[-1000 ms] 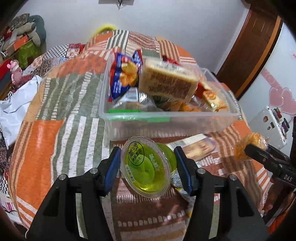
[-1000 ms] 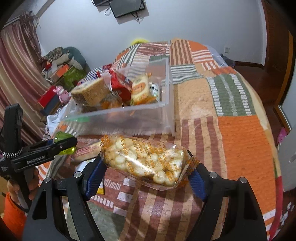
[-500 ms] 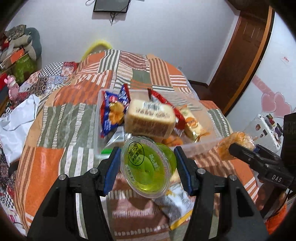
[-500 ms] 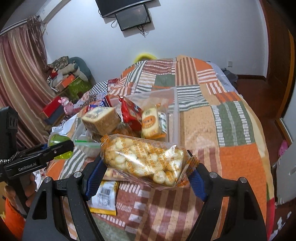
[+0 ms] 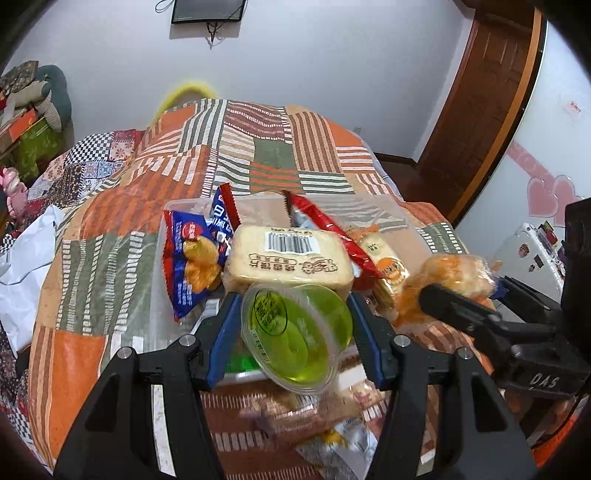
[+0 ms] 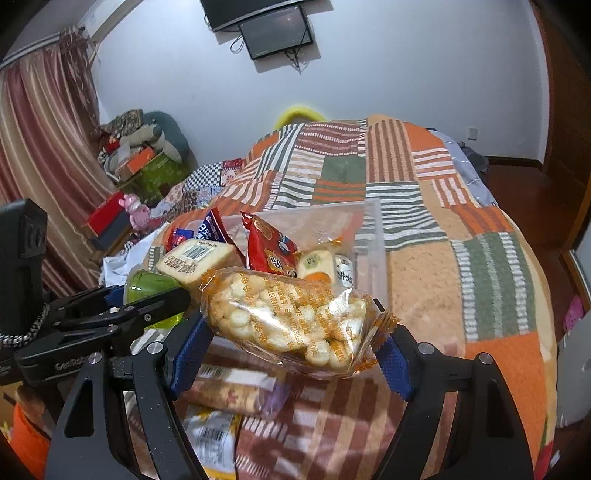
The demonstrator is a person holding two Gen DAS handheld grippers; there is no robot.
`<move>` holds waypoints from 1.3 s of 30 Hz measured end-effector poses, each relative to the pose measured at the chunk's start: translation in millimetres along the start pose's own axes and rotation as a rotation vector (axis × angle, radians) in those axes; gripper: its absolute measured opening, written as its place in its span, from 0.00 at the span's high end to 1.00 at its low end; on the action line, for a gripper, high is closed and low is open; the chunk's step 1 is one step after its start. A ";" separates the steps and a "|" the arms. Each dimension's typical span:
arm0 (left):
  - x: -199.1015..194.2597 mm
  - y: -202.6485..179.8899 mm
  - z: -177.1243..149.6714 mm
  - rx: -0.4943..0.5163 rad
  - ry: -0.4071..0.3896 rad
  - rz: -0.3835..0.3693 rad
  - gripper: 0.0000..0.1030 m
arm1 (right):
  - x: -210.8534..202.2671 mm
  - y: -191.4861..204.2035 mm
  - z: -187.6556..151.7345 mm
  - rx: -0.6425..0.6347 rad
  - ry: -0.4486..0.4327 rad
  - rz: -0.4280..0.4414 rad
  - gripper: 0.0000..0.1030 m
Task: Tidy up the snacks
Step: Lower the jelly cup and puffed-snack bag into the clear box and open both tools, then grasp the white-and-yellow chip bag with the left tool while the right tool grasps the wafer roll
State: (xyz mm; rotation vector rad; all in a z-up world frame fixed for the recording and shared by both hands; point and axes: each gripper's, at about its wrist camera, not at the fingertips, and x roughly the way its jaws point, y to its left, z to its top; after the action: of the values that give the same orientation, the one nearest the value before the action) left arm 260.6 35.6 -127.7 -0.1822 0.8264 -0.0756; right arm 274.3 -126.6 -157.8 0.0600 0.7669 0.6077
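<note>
My left gripper is shut on a green jelly cup, held tilted just above the near edge of a clear plastic bin. My right gripper is shut on a clear bag of small round puffs, also near the bin's front. The bin holds a sliced bread pack, a blue snack bag, red packets and a small cake pack. In the left wrist view the right gripper and its puff bag show at the right.
The bin sits on a patchwork orange, green and striped cover. Loose wrapped snacks lie on the cover below both grippers. A white cloth is at the left edge. A door and a wall screen are beyond.
Both grippers have risen and moved forward with their snacks, from in front of the bin's near wall to over its front edge. The bin's contents now show from above.
</note>
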 end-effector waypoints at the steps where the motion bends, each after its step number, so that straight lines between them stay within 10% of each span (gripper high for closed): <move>1: 2.5 -0.4 1.6 0.002 0.000 0.004 0.44 | 3.9 0.9 1.5 -0.005 0.005 0.000 0.25; 19: 3.1 5.3 5.8 -0.004 0.005 0.009 0.54 | 1.7 -5.4 1.0 -0.001 0.020 -0.011 0.21; 39: -12.9 -8.6 -69.2 -0.028 0.121 0.016 0.19 | -35.5 -1.7 -38.6 -0.048 0.056 -0.023 0.17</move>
State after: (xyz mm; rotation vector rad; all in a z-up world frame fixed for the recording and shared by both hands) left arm 201.0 19.8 -162.6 -0.1984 0.9498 -0.0604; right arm 229.5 -153.3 -163.9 -0.0099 0.8057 0.6080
